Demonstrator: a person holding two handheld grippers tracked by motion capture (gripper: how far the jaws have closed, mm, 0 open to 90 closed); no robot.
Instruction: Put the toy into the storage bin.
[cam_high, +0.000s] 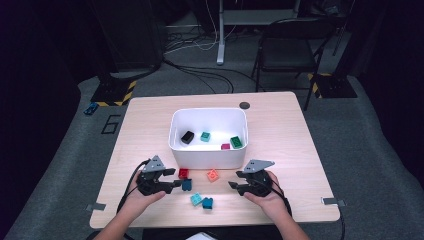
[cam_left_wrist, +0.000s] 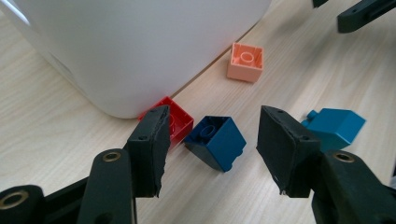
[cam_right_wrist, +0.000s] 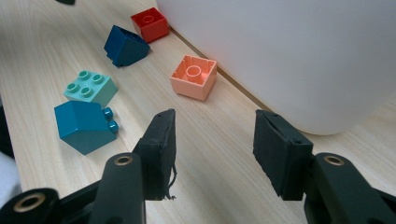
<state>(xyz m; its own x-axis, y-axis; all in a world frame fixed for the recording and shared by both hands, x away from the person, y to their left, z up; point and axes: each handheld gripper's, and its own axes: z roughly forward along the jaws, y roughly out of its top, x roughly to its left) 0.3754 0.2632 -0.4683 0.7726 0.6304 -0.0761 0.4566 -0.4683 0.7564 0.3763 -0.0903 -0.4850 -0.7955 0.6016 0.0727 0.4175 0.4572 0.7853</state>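
Observation:
My left gripper (cam_high: 176, 179) (cam_left_wrist: 214, 114) is open low over the table, its jaws either side of a dark blue brick (cam_high: 187, 184) (cam_left_wrist: 217, 142) that lies tilted; the pads do not touch it. A red brick (cam_left_wrist: 175, 119) sits just behind it against the white bin (cam_high: 207, 150). A salmon brick (cam_high: 213, 175) (cam_right_wrist: 194, 77) lies between the two grippers. My right gripper (cam_high: 234, 180) (cam_right_wrist: 214, 116) is open over bare wood beside the bin, with nothing between its jaws. A mint brick (cam_right_wrist: 91, 87) and a teal sloped brick (cam_right_wrist: 84, 126) lie near the front edge.
In the bin lie a black brick (cam_high: 187, 136), a teal one (cam_high: 205, 136), a green one (cam_high: 236, 141) and a magenta one (cam_high: 225, 146). A dark round grommet (cam_high: 244, 105) sits behind the bin. A folding chair (cam_high: 290, 45) stands beyond the table.

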